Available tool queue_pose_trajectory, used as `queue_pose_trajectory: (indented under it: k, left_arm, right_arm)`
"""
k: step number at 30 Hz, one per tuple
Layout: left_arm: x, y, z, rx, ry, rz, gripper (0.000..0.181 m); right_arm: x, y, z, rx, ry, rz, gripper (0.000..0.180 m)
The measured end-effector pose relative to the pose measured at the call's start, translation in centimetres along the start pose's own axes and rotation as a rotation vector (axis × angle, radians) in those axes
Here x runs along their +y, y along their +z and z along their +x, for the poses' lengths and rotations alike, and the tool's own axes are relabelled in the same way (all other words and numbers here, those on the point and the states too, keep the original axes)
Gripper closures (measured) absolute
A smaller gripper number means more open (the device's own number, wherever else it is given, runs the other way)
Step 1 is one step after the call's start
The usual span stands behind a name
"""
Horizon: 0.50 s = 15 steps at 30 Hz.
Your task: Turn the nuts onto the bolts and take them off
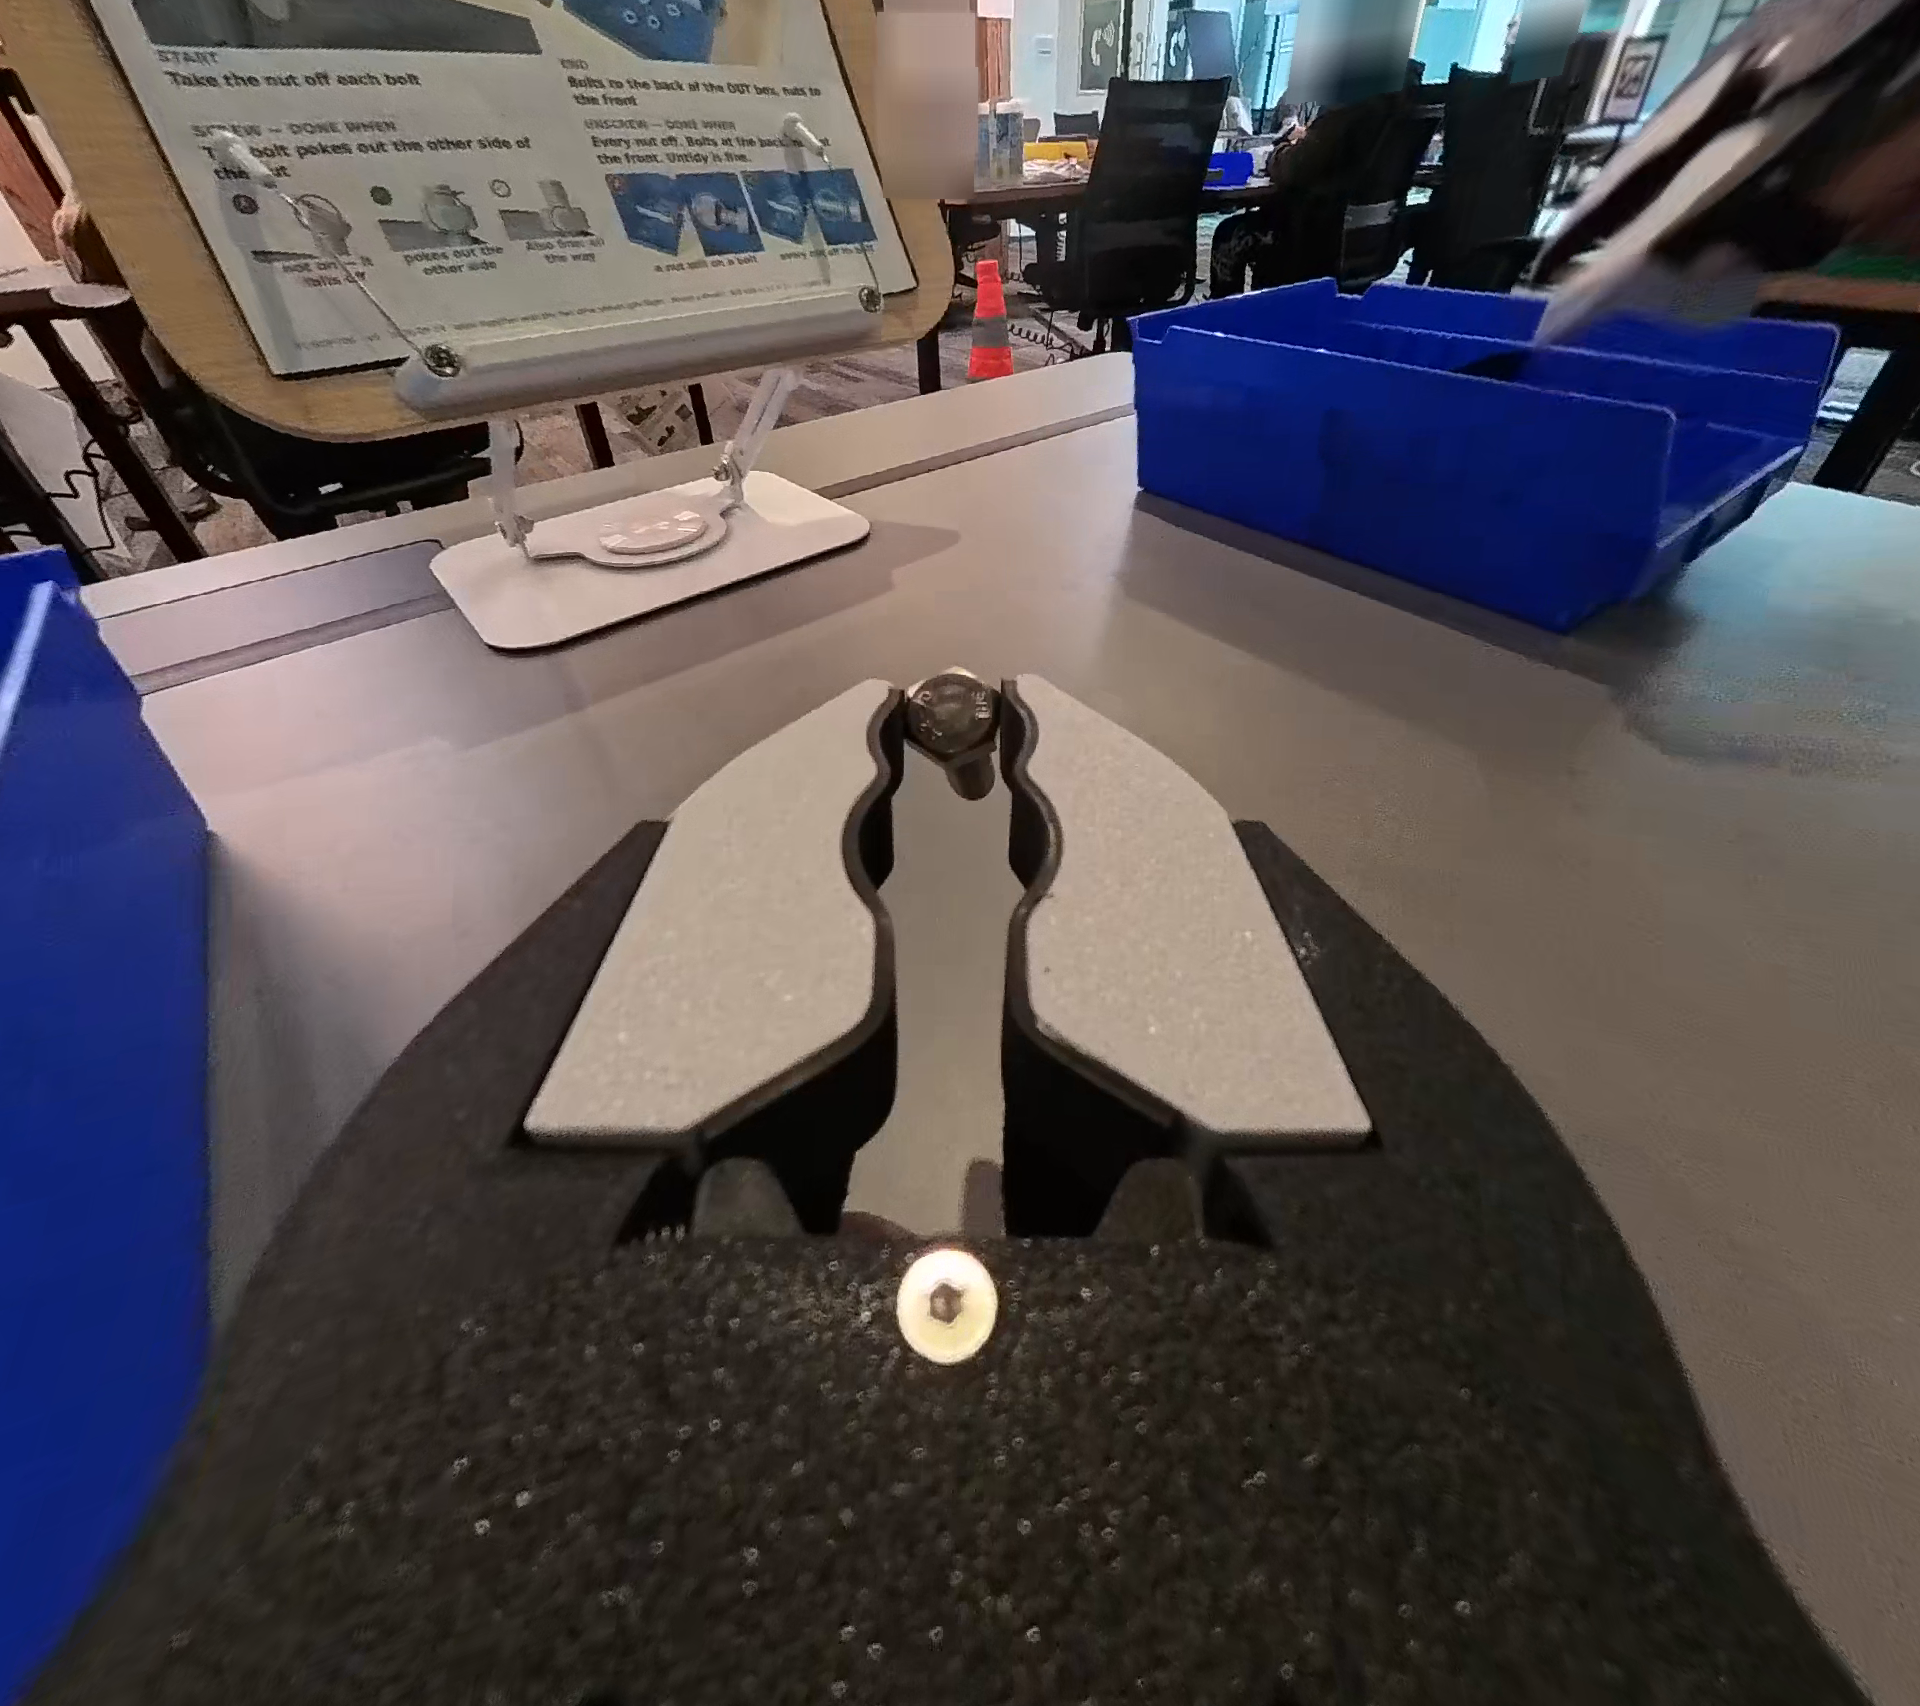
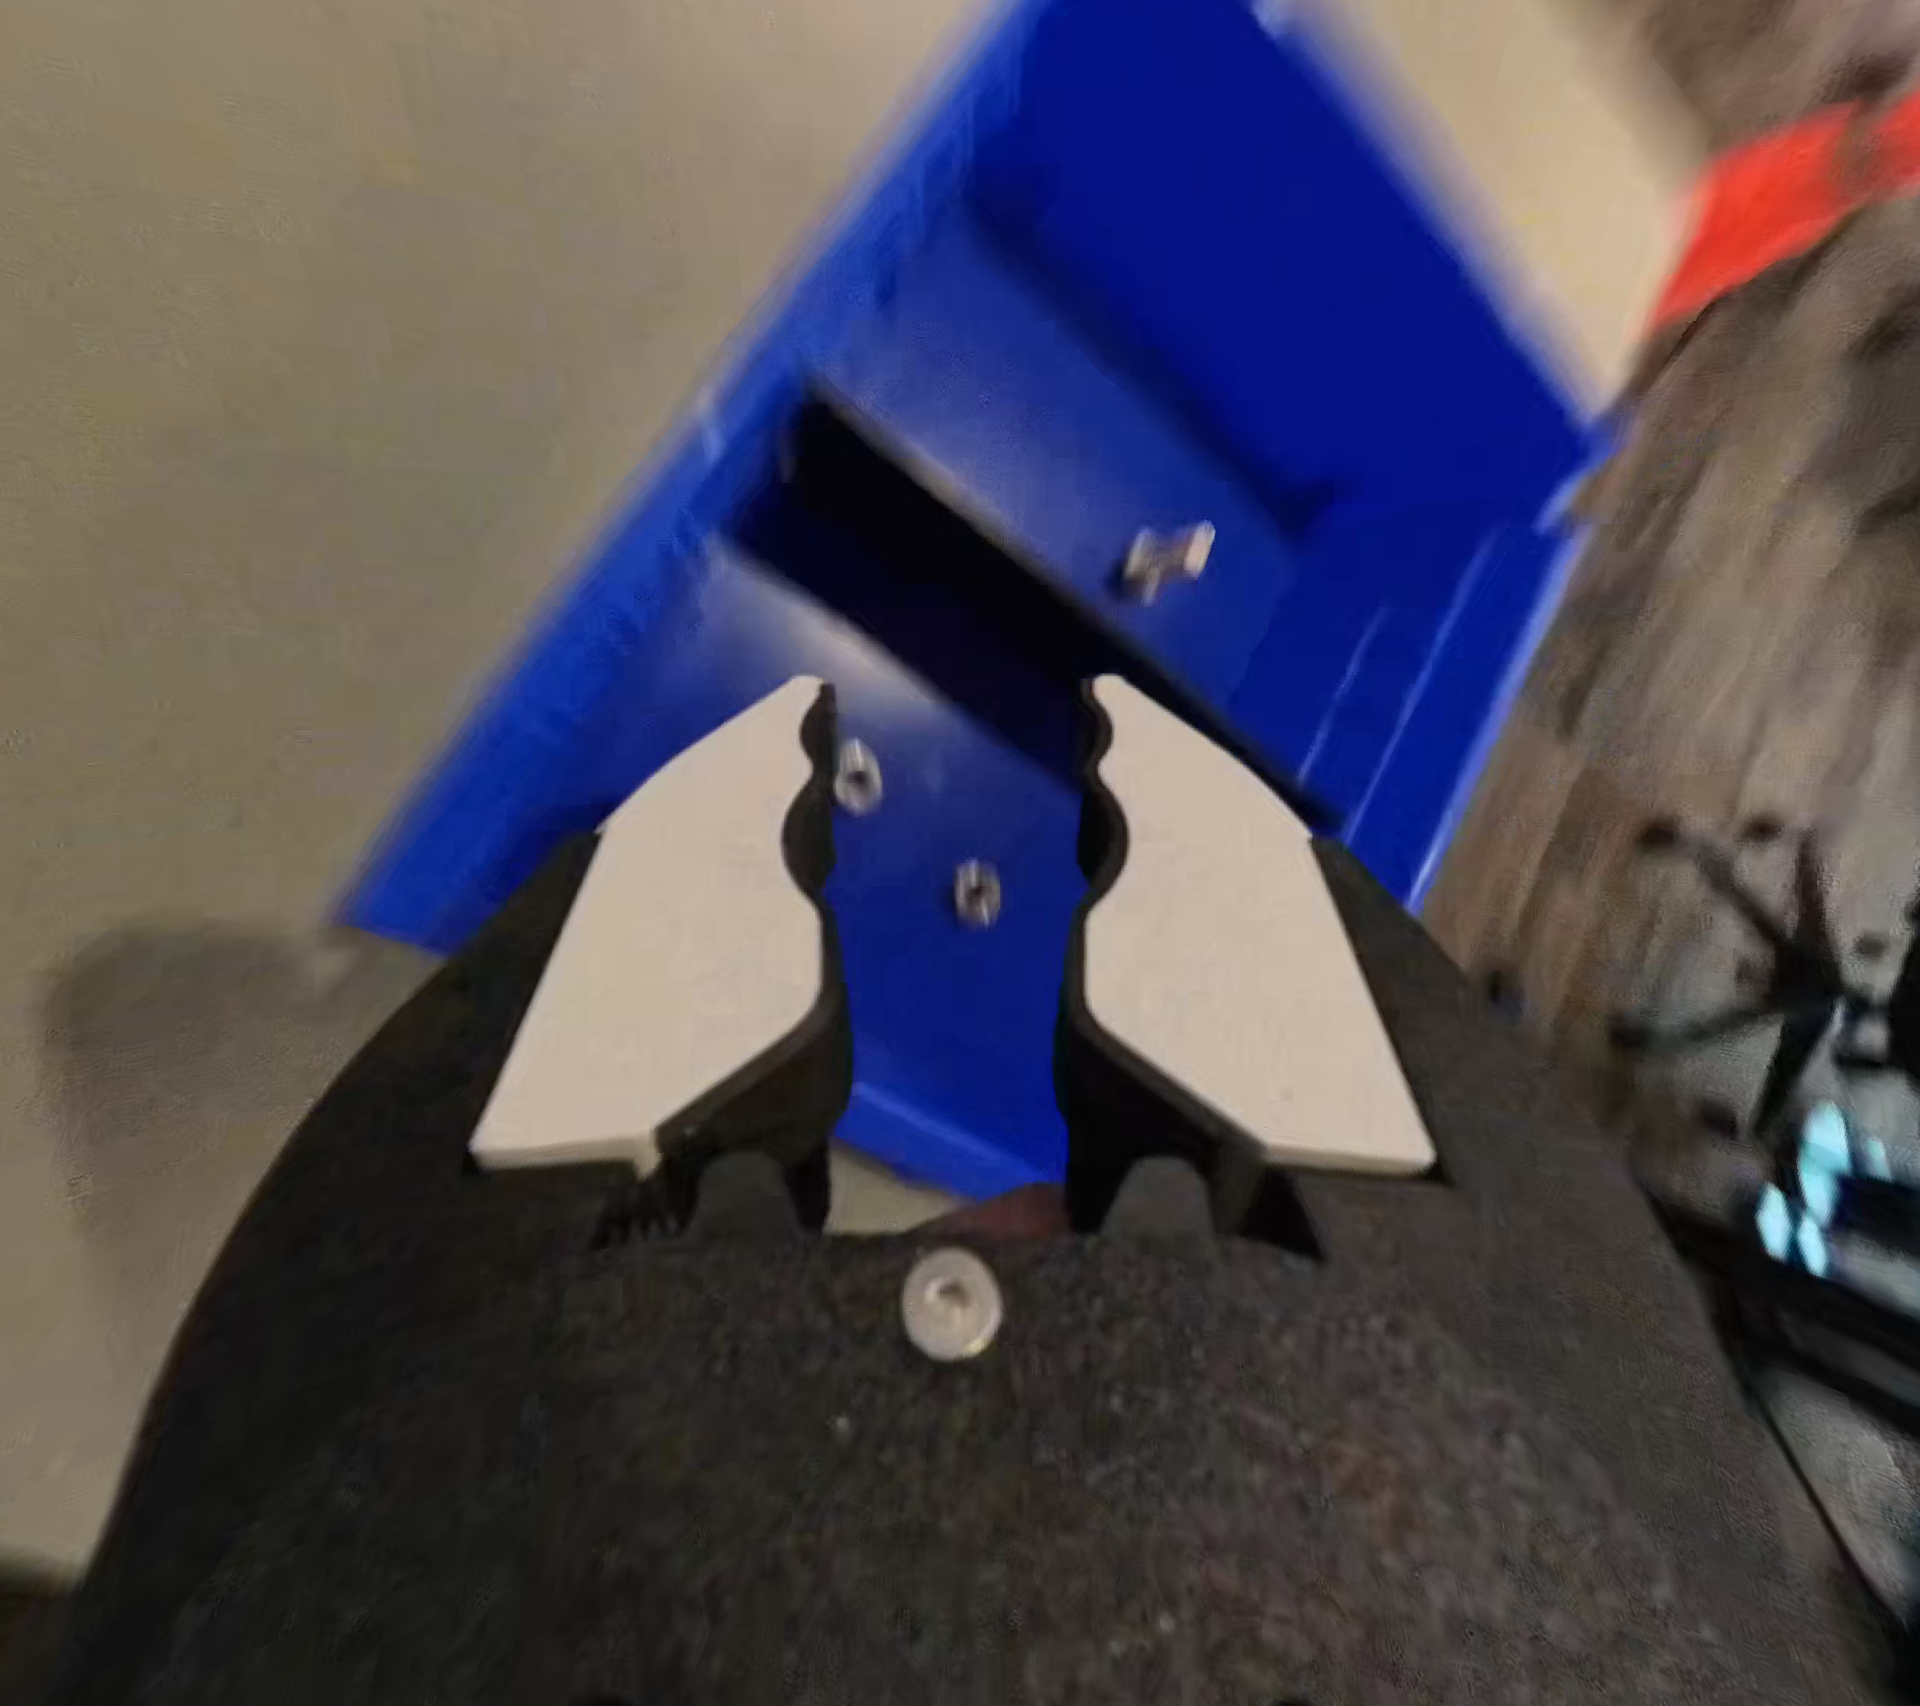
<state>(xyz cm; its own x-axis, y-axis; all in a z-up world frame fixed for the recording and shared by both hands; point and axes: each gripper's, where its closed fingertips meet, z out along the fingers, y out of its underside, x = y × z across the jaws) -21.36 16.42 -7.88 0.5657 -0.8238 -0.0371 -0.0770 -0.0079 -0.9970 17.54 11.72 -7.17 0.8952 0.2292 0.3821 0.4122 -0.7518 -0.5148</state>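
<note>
The bolt (image 1: pixel 948 726) is gripped at the very tips of the left gripper (image 1: pixel 951 721), centre of the left wrist view, its hexagonal head facing the camera and its shank pointing down and back between the fingers. The hold is a narrow one, and that is judged the main risk: only the fingertip notches are bearing on the head, so a twist from a nut being wound on could turn the bolt in the grip or let it drop onto the grey table (image 1: pixel 1351 825) below.

Over in the right wrist view the picture is smeared with motion blur. The right gripper (image 2: pixel 956 721) is hung above the blue bin (image 2: pixel 1195 254), fingers parted wide with nothing seen between them. Two nuts (image 2: pixel 857 775) lie on the bin floor in the lower centre of the frame: one just beside the left fingertip, the other (image 2: pixel 977 893) in the gap between the fingers. A second bolt (image 2: pixel 1164 560) rests in the next compartment, centre right.

A second danger is read here: the nuts are small and flat on the floor, and a fast approach could knock one aside or close on the bin's divider instead. Whether either nut is touched cannot be told through the blur.

In the left wrist view the same bin (image 1: pixel 1455 451) is seen at the right, the other gripper (image 1: pixel 1621 285) dipped over it, and an instruction board (image 1: pixel 468 77) stands at upper left.
</note>
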Motion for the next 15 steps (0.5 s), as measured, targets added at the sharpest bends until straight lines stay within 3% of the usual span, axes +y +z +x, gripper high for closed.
queue_pose_trajectory:
  k: [2,3,5,7,10,12,15]
  left_arm:
    - [0.0,0.0,-0.1,-0.005,-0.007,-0.001,0.164]
    - [0.0,0.0,-0.2,-0.005,-0.008,-0.002,0.164]
    - [0.1,0.0,-0.2,-0.012,0.002,-0.003,0.164]
    - [0.1,-0.1,-0.3,-0.02,0.015,0.0,0.164]
    - [0.1,-0.1,-0.3,-0.014,0.019,-0.005,0.164]
    - [0.1,-0.1,0.0,0.01,0.013,-0.011,0.164]
    - [0.1,-0.1,0.0,0.027,0.018,-0.016,0.164]
  right_arm:
    - [-6.1,-4.8,-3.2,0.028,0.062,0.408,0.139]
    - [-8.6,-6.9,-6.5,-0.058,0.114,0.601,0.138]
    - [-11.4,-9.9,-14.5,-0.367,0.209,0.878,0.14]
    - [-12.3,-10.5,-20.7,-0.617,0.334,1.038,0.138]
    - [-11.7,-7.6,-26.7,-0.806,0.383,1.069,0.139]
    - [-11.3,-5.7,-28.0,-0.796,0.357,1.02,0.137]
    - [-11.2,-5.9,-28.1,-0.777,0.315,1.029,0.143]
